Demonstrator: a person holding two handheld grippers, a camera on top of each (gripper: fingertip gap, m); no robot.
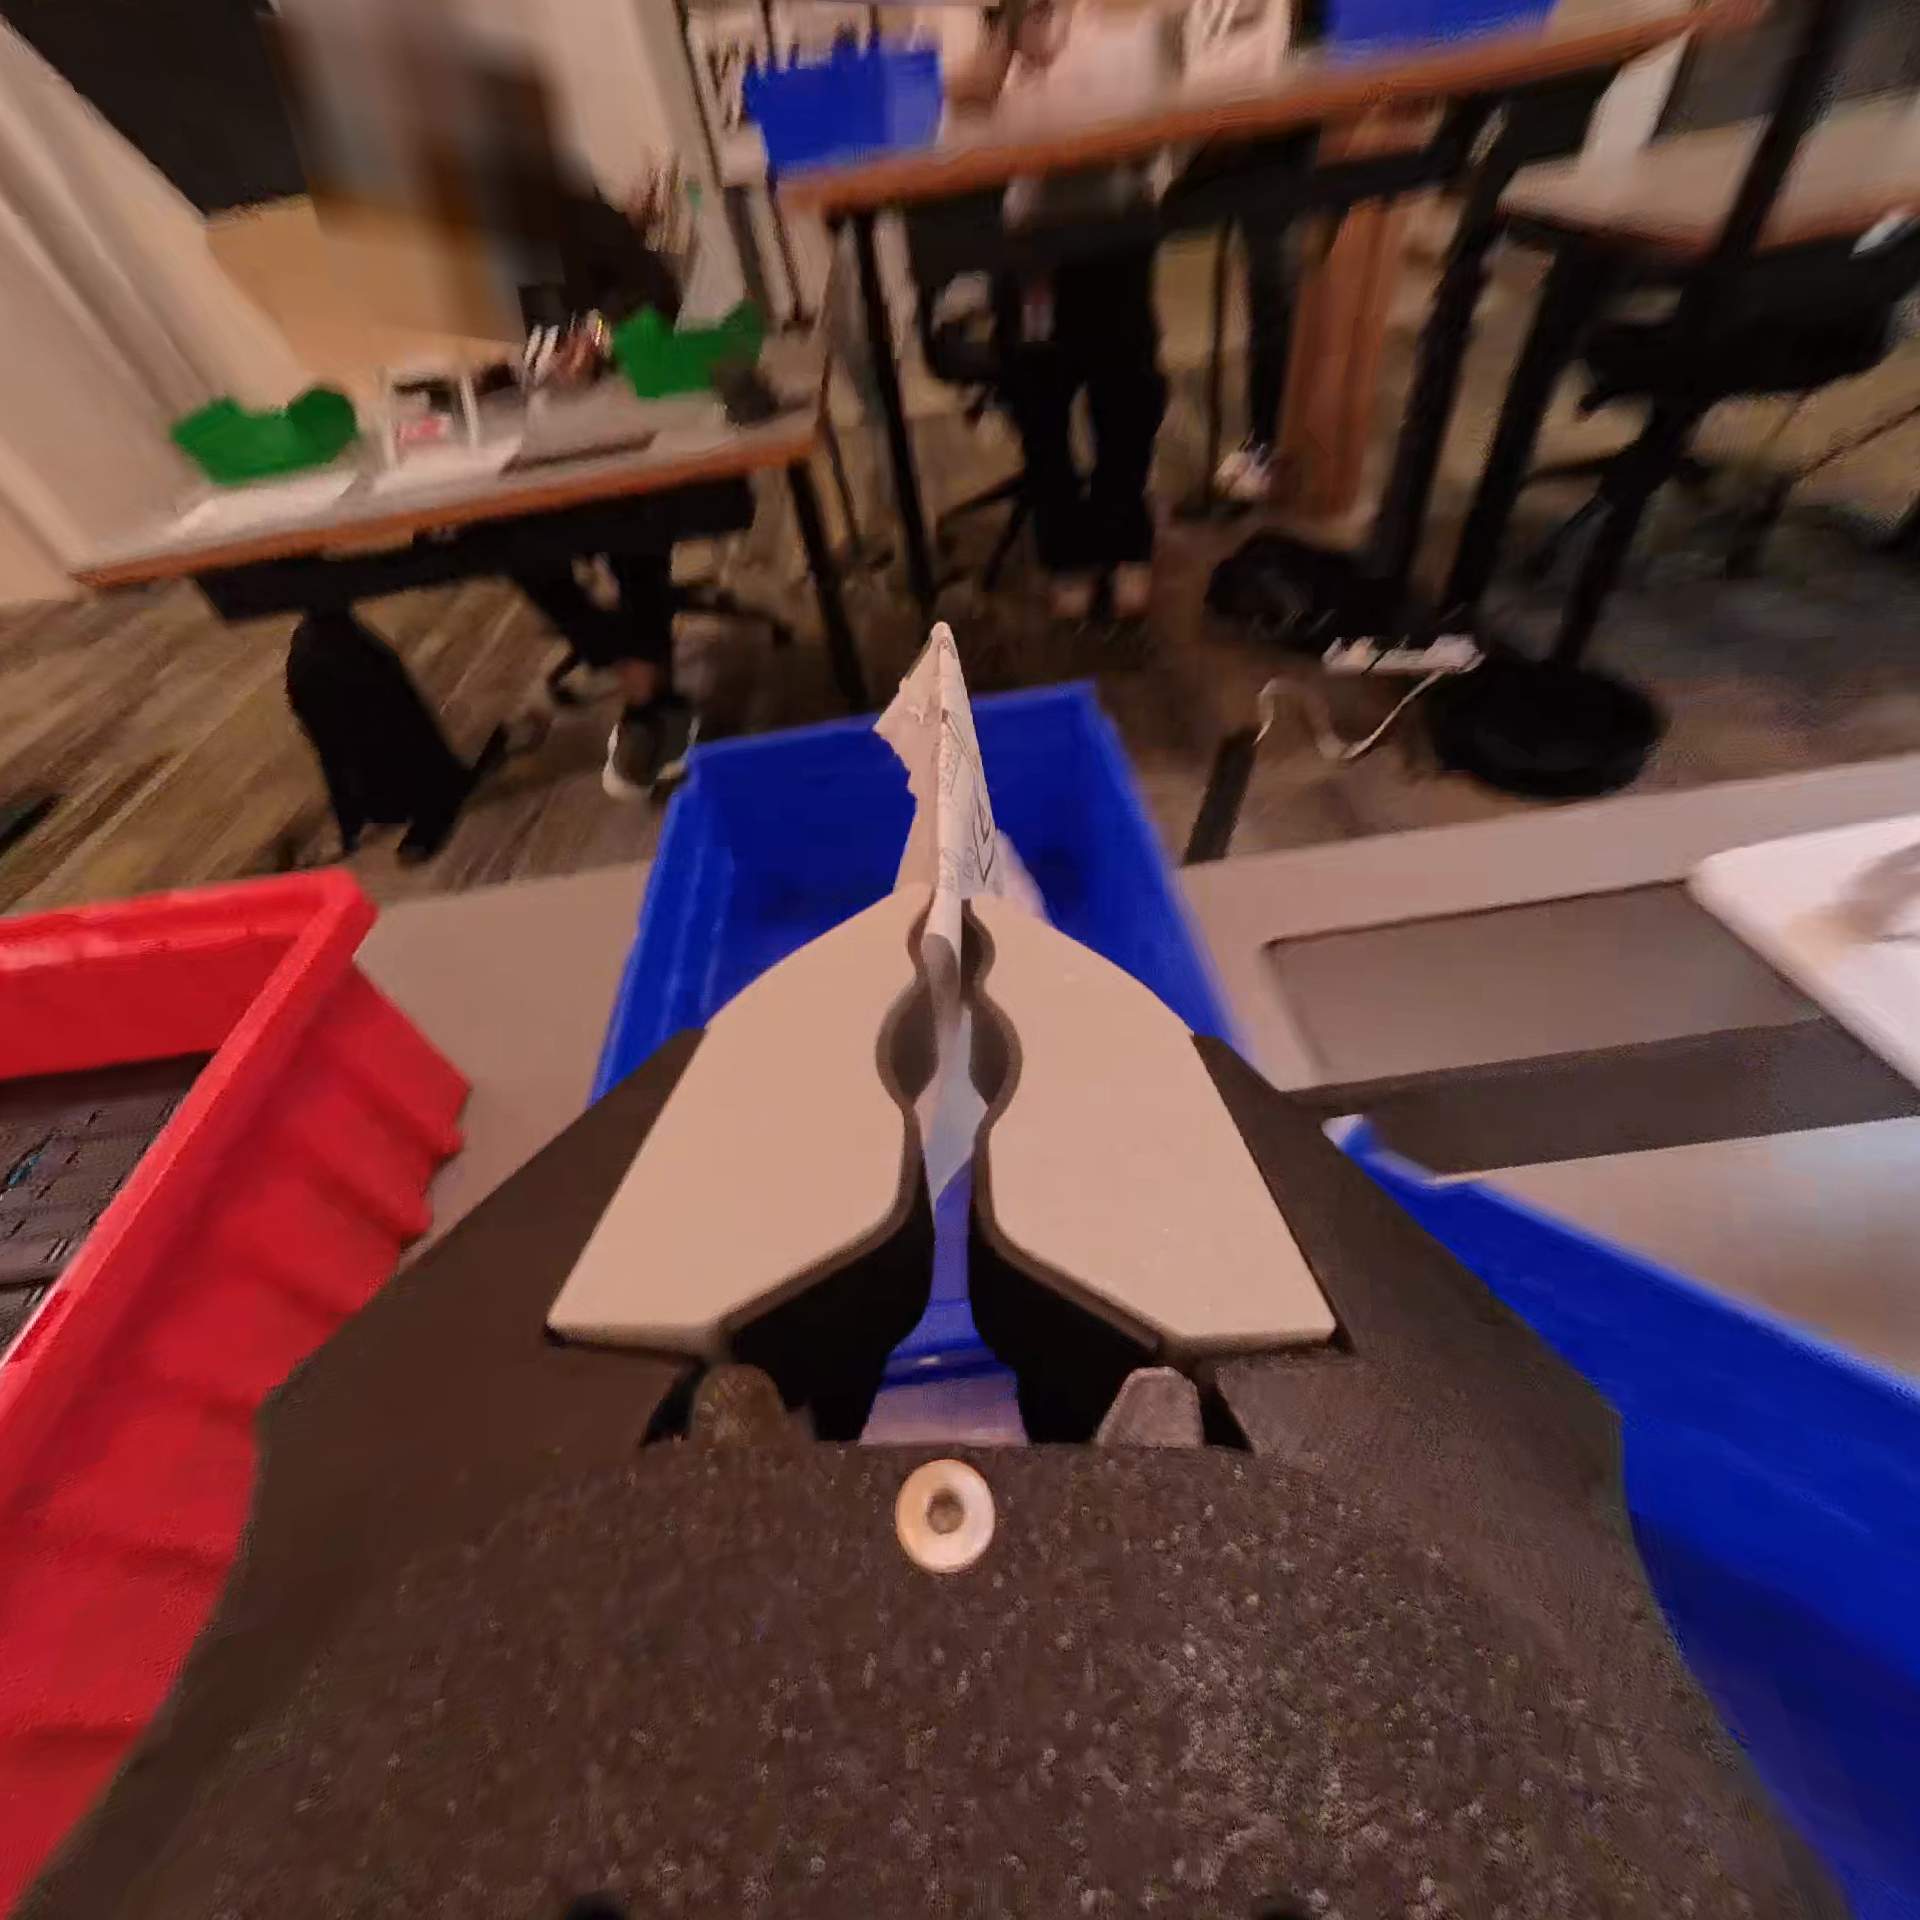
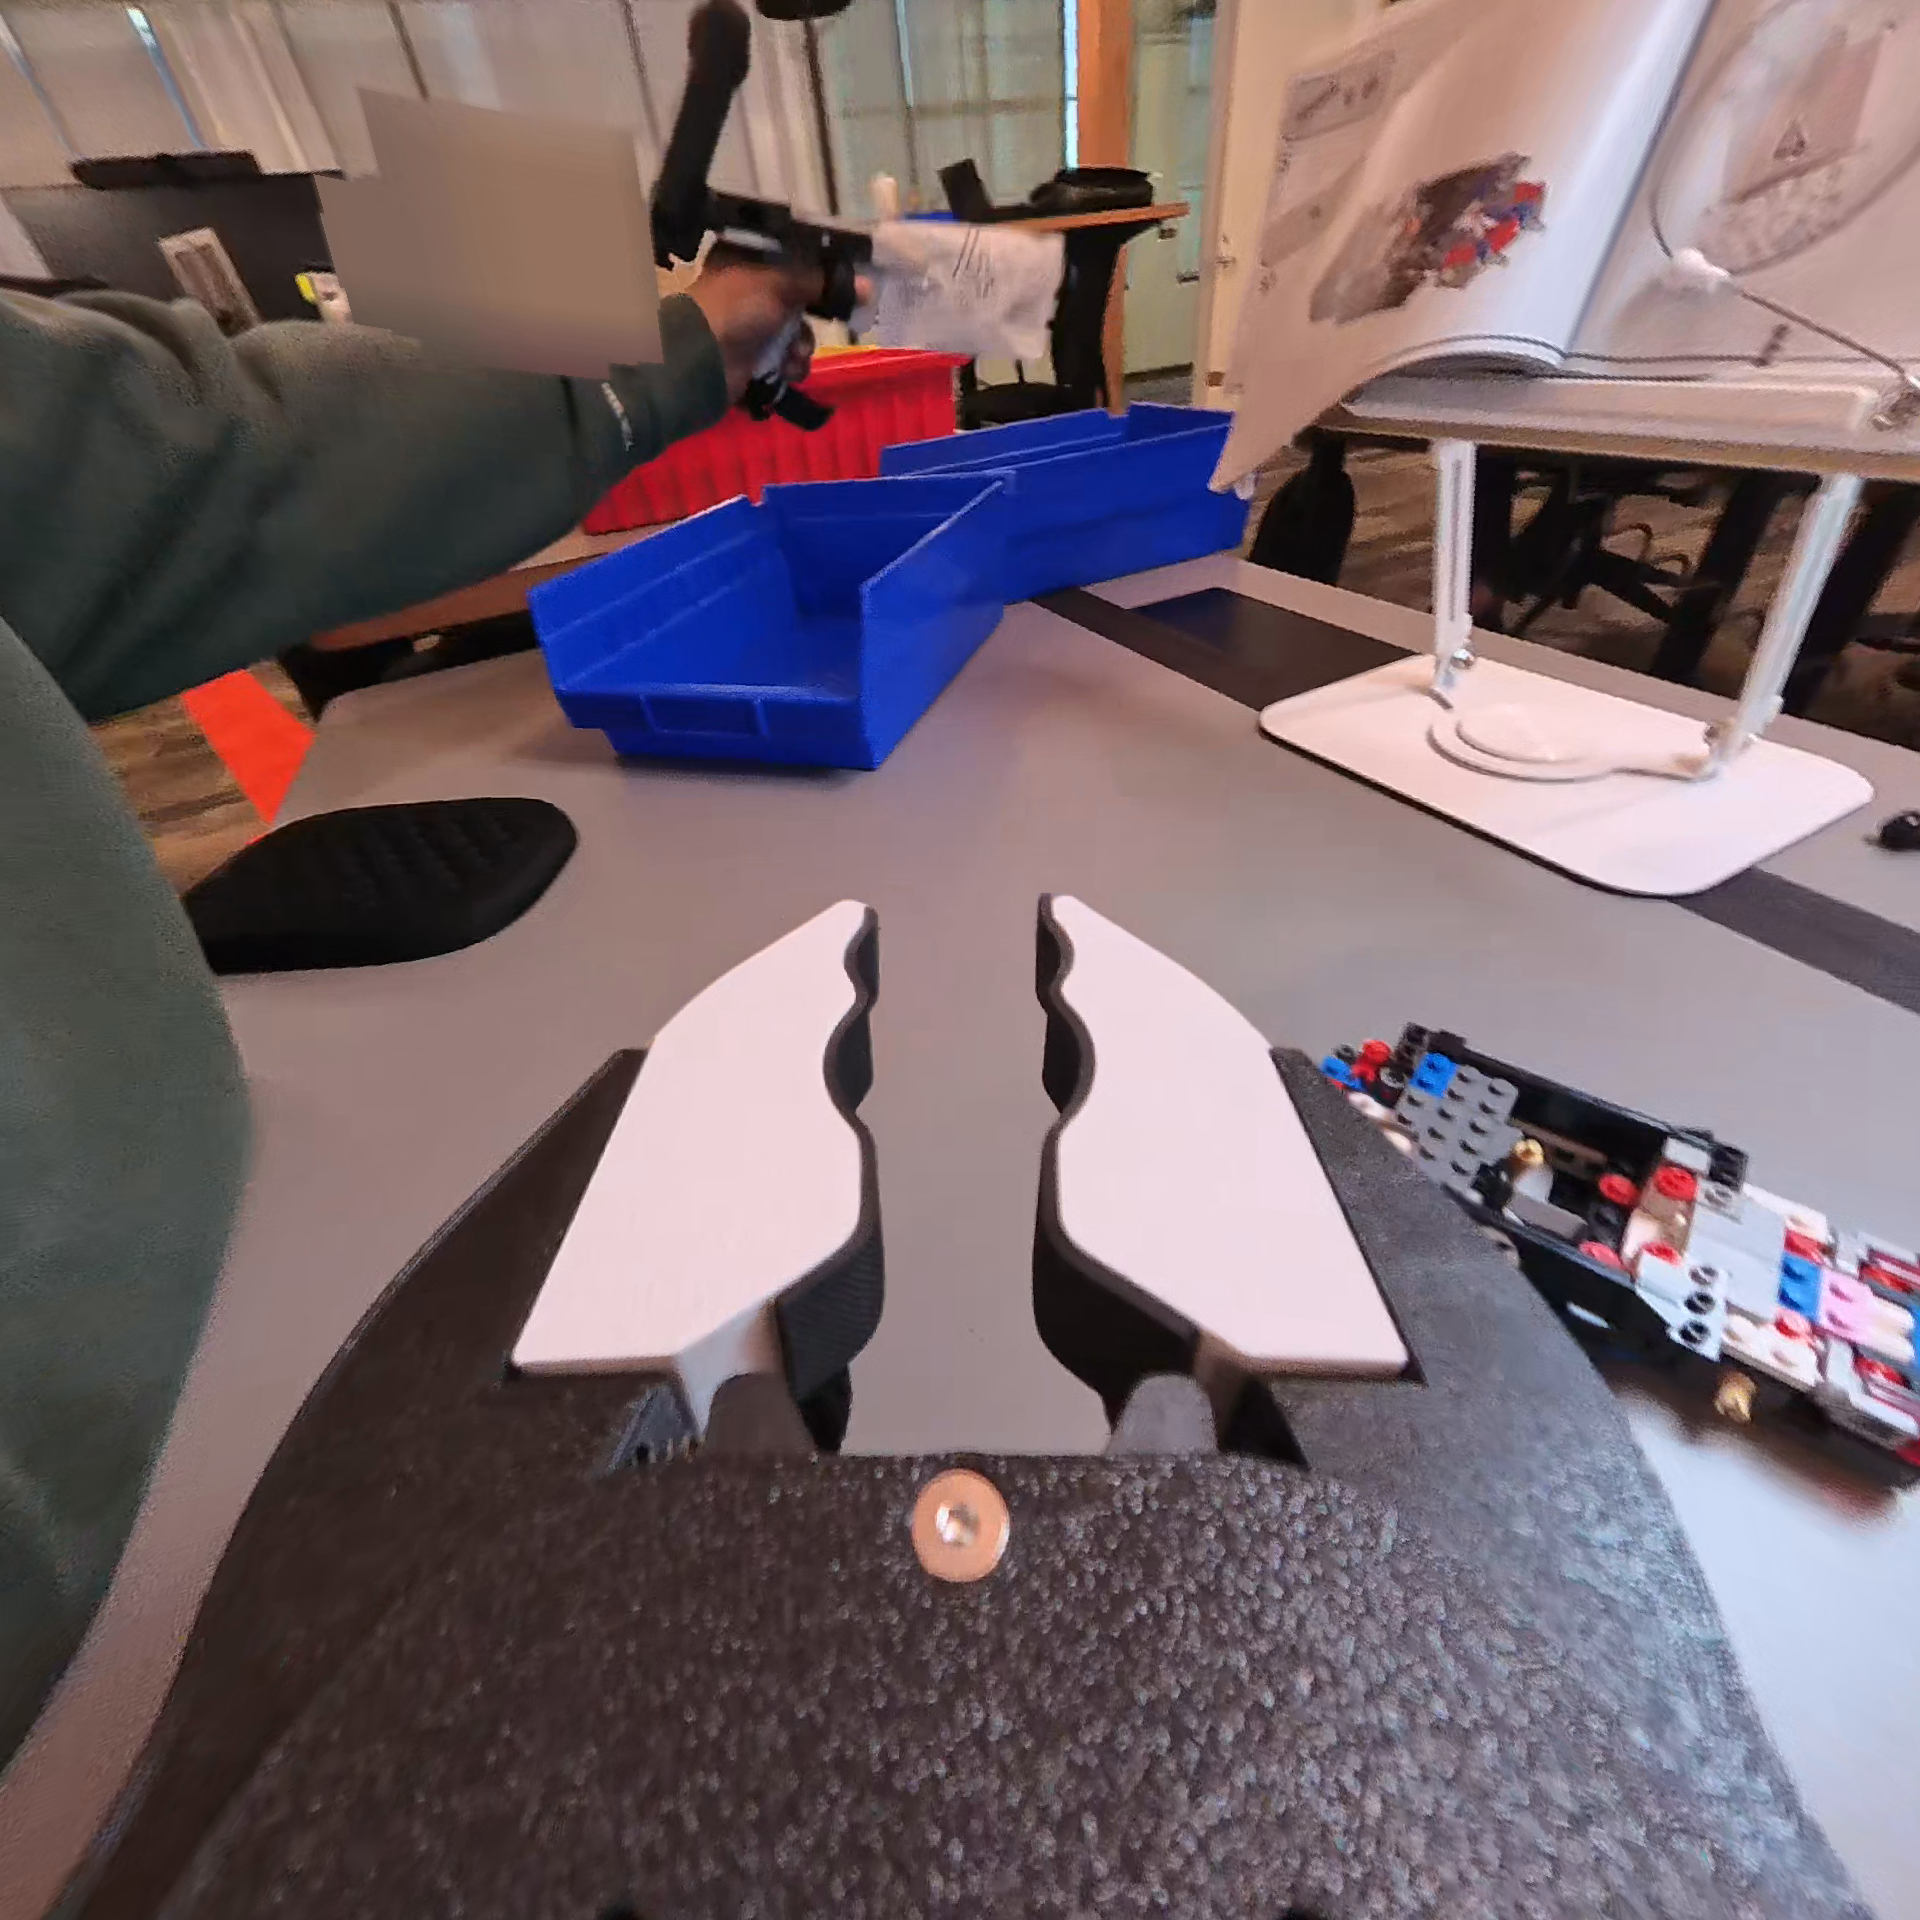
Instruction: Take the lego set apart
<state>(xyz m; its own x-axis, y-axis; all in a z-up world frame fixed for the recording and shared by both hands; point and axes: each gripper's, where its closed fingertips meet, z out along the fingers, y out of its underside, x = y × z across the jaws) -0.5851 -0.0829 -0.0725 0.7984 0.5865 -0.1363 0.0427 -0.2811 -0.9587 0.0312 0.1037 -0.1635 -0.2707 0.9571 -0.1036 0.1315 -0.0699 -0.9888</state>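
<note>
My left jaws (image 1: 948, 914) pinch a paper bag (image 1: 951, 769) above the blue bin (image 1: 1101, 821) at the desk's far edge. My right jaws (image 2: 956, 935) hang released; the lego (image 2: 1621, 1216) waits near the right edge. Next: drop the bag, then grip the model.

Grey table (image 2: 1039, 821): blue bins (image 2: 748, 634), white stand (image 2: 1558, 800), lego set (image 2: 1621, 1226) (partly built).
</note>
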